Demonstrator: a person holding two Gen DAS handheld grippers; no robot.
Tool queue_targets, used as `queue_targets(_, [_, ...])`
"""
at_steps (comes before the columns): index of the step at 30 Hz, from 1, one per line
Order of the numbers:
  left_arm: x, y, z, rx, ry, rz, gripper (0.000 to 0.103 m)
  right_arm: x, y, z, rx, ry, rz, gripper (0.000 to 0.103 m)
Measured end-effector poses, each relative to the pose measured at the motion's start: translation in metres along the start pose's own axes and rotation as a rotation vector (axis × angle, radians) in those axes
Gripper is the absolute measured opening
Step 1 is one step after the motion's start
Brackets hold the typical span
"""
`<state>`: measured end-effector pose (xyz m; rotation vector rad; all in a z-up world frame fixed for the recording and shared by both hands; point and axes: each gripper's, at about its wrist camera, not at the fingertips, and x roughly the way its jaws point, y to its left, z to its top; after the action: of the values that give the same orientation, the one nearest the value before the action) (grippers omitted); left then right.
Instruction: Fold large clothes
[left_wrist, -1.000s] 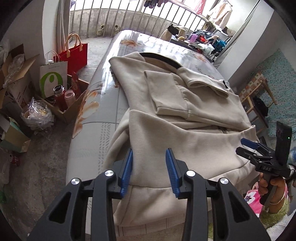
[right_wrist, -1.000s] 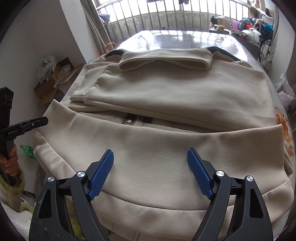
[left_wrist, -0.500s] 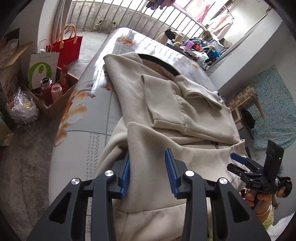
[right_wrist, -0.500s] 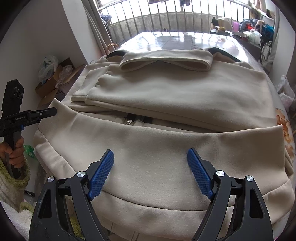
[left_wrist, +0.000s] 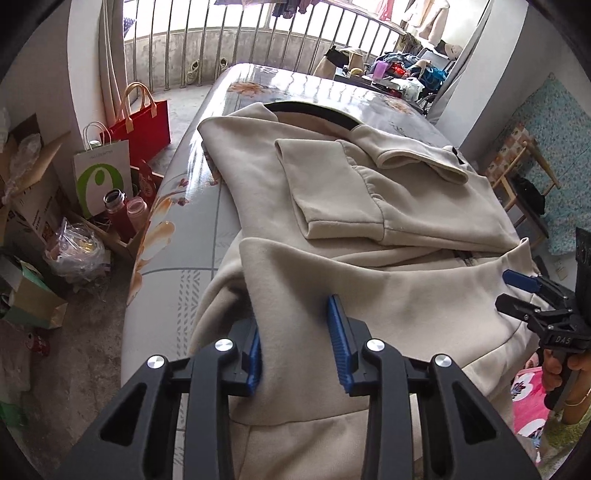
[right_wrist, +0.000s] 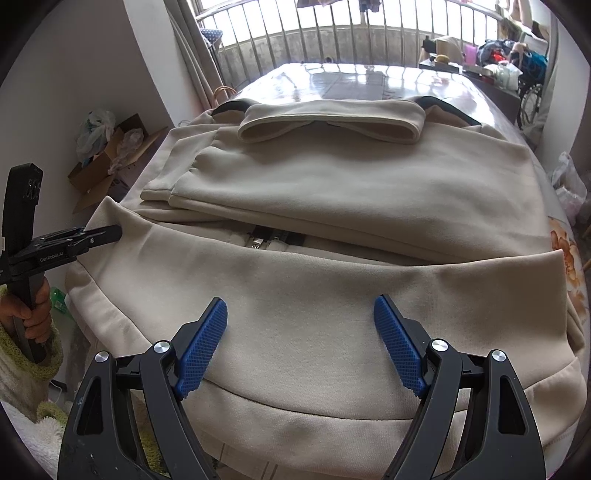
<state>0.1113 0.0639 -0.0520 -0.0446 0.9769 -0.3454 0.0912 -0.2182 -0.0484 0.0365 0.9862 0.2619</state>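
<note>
The mattress (left_wrist: 177, 258) carried the beige zip jacket (right_wrist: 332, 192), which lay flat with sleeves and bottom hem folded inward. My left gripper (left_wrist: 295, 343) stood over the hem's left part, its jaws partly apart with fabric between them. My right gripper (right_wrist: 301, 343) hovered wide open above the hem.

Bright window backlight, tabletop glare, fisheye-warped edges

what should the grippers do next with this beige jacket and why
Probably close the left gripper and right gripper on the folded-up hem and carry it toward the collar: both are open over it, and the zipper still shows.
</note>
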Motion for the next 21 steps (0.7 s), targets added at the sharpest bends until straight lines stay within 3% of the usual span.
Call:
queue_targets(12, [0.004,-0.025,-0.007,0.107,-0.038,0.196,0.025,-0.044,-0.030,-0.012,0.061,-0.086,-0.051,0.078])
queue_targets(21, [0.004,-0.033,-0.007,0.138,-0.045,0.247,0.025,-0.085,-0.098,-0.021,0.179,-0.130,-0.191,0.058])
